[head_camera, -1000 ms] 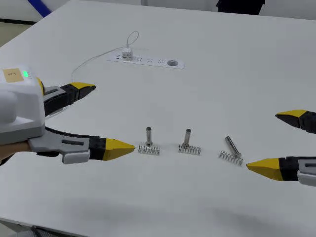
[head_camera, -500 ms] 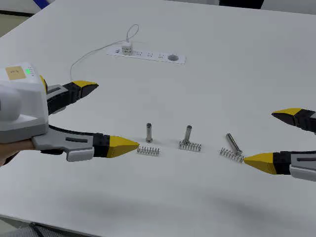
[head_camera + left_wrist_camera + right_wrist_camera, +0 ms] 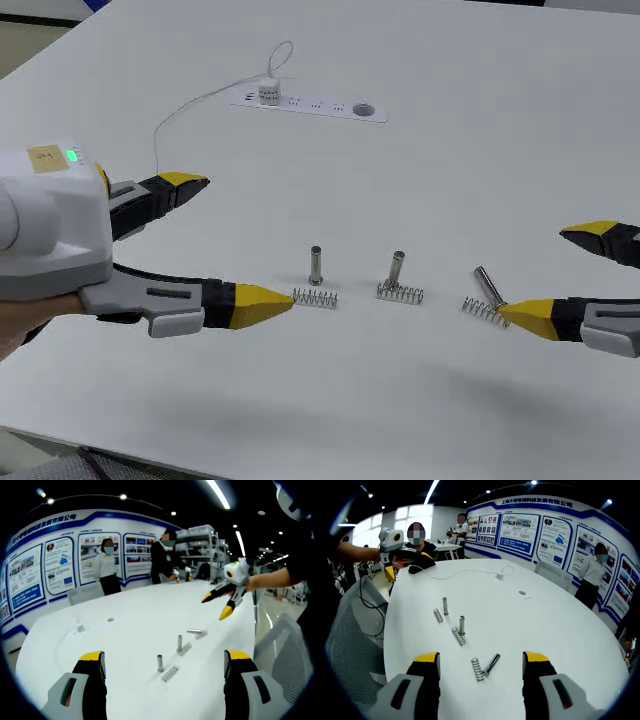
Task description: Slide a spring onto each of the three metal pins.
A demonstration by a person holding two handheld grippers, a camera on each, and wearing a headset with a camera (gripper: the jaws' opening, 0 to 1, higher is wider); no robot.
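Closest to the person, the left gripper (image 3: 249,240) is wide open and holds nothing, and its lower yellow tip sits just beside the left spring (image 3: 315,298). The right gripper (image 3: 531,272) is wide open too, with nothing in it, and its lower tip is right at the end of the right spring (image 3: 485,311) — I cannot tell if they touch. The middle spring (image 3: 400,293) lies flat on the white table (image 3: 450,170) like the other two, each just in front of its own pin. No spring is on a pin yet, so the job looks to be at its start. The left pin (image 3: 316,265) and the middle pin (image 3: 397,268) stand up straight, but the right pin (image 3: 488,285) lies tipped over on its side, close against its spring. A good way would be to start with a standing pin: pinch one spring softly across its middle so it does not squash or ping away, lift it, turn it so its hole points down, and lower it slowly over the pin top. The other gripper could steady the pin — these thin pins look easy to knock over. The fallen pin would need standing up or holding first. Far back lies a power strip (image 3: 305,103), well away from the work.
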